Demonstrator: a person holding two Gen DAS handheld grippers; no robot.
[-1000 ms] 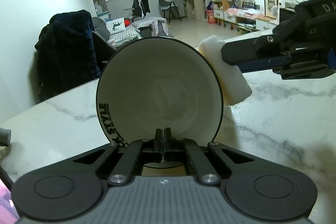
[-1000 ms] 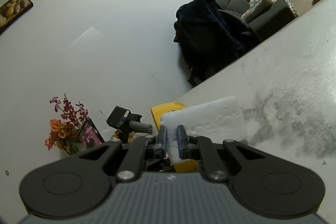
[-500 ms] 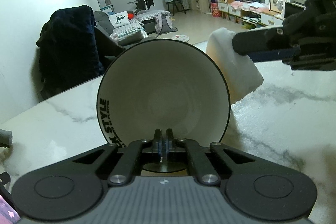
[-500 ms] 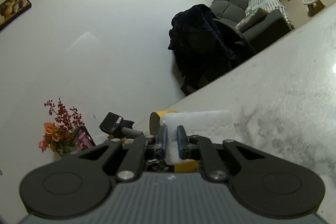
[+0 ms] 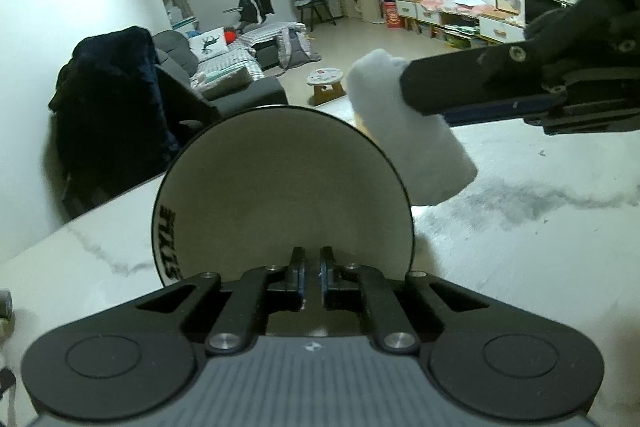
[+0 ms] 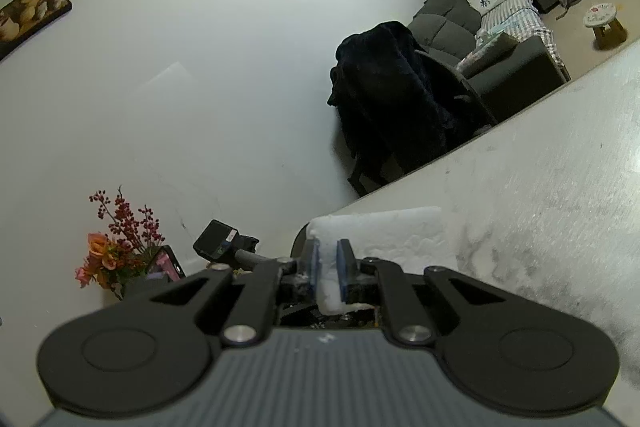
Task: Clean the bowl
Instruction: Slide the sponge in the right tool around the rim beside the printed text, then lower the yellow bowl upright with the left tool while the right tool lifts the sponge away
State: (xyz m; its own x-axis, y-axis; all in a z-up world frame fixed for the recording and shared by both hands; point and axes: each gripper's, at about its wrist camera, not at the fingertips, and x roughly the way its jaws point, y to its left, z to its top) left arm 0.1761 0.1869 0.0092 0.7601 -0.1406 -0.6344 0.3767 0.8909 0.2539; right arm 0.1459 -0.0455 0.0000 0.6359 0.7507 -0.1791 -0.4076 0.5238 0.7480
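Observation:
A white bowl (image 5: 280, 187) with a black rim and black lettering stands on edge, its inside facing the left wrist camera. My left gripper (image 5: 312, 269) has the bowl's lower rim between its fingers. Its jaws are opening, and a narrow gap shows between the pads above the rim. My right gripper (image 5: 412, 95) comes in from the right, shut on a white sponge (image 5: 416, 147) with a yellow layer. The sponge hangs just beside the bowl's upper right rim. In the right wrist view the sponge (image 6: 384, 235) sticks out past that gripper (image 6: 328, 263).
A white marble table (image 5: 520, 247) lies below both grippers. A chair with a dark coat (image 5: 108, 99) stands at its far edge. Against the wall at the table's left end are a bunch of flowers (image 6: 116, 251) and a black device (image 6: 218, 243).
The left gripper's fingers, tight together before, now show a small gap. The bowl sits lower in the left wrist view. The sponge stays close to the bowl's upper right rim.

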